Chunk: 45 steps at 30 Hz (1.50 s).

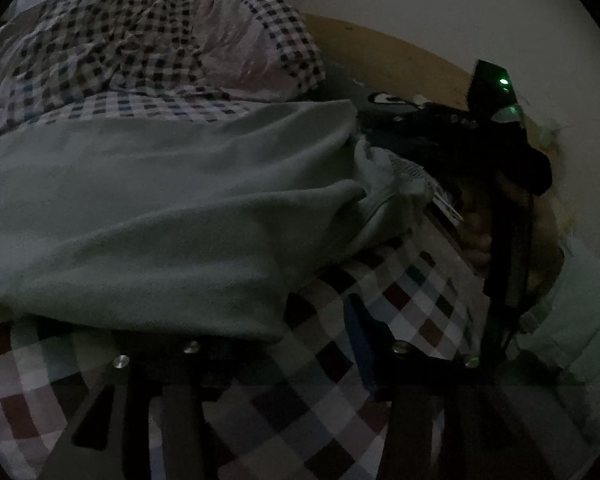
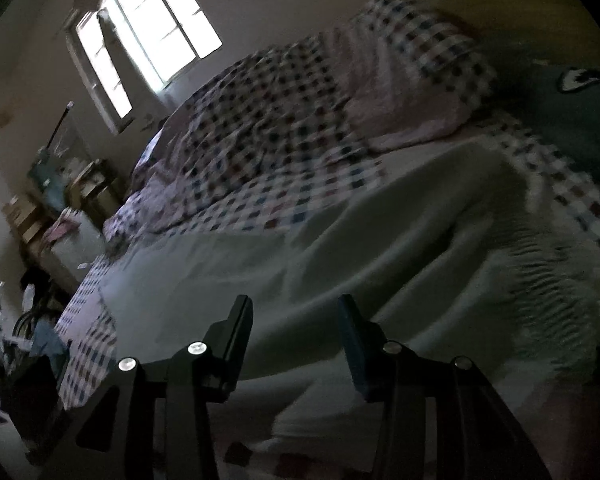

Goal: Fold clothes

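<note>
A pale grey-green garment [image 1: 160,208] lies spread over the checkered bedsheet [image 1: 412,292]. My left gripper [image 1: 284,332] is low over the sheet and open. The garment's near edge drapes over its left finger, while the blue-padded right finger [image 1: 360,320] shows bare. A hand [image 1: 480,236] holds the black right gripper unit [image 1: 504,208] by the garment's ribbed corner. In the right wrist view the same garment [image 2: 380,232] fills the middle, its ribbed hem [image 2: 540,268] to the right. My right gripper [image 2: 294,320] hovers open above it, nothing between its fingers.
A bunched checkered duvet [image 2: 280,120] lies beyond the garment. A dark green item with a white logo [image 2: 580,80] sits by the headboard. A bright window [image 2: 148,28] is on the far wall. Cluttered shelves and boxes [image 2: 60,200] stand beside the bed at the left.
</note>
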Motion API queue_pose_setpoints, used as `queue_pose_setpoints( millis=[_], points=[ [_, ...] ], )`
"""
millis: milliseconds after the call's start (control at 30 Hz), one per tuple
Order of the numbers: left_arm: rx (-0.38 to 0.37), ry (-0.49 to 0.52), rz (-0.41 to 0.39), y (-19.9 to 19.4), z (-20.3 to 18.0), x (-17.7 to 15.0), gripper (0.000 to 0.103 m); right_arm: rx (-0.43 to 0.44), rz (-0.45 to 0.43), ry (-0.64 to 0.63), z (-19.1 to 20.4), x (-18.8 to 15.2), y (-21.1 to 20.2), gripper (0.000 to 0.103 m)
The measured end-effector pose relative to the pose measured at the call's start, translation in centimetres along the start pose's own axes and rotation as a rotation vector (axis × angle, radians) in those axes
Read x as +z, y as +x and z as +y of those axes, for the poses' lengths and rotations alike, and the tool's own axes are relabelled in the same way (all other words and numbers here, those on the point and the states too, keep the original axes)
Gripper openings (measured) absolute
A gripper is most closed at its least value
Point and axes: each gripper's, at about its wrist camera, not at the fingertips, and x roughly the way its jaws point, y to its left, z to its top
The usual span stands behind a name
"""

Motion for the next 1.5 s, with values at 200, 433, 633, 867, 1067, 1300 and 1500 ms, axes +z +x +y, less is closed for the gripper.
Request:
queue_pose_setpoints(
  millis=[200,433,633,867,1067,1300,1500],
  points=[
    [-0.044,-0.103,-0.044,-1.1,0.7,0.2,0.052,-0.129,-0.185,0.2,-6.1,1.1,-5.3,0.049],
    [-0.029,-0.151,-0.064,-1.2,1.4,0.6,0.052,-0.229,-0.203,0.401,-12.2,1.2,-7.6,0.05],
    [-0.05,-0.193,-0.073,-0.9,1.9,0.5,0.052,-0.224,-0.105,0.351,-11.0,1.3,-6.0,0.05],
    [-0.088,-0.256,-0.104,-1.8,3.0,0.9,0.036,-0.129,0.039,0.367,-8.7,0.1,-3.4,0.05],
    [-0.066,-0.279,-0.049,-1.0,3.9,0.4,0.017,-0.046,0.163,0.379,-6.7,-0.9,-1.3,0.05],
    [-0.082,-0.269,-0.045,-1.7,4.0,0.1,0.014,-0.105,0.188,0.536,-8.1,-2.2,0.0,0.05],
    [-0.098,-0.258,-0.038,-2.3,4.2,-0.1,0.012,-0.206,0.174,0.558,-8.2,-2.3,1.5,0.049]
  ],
)
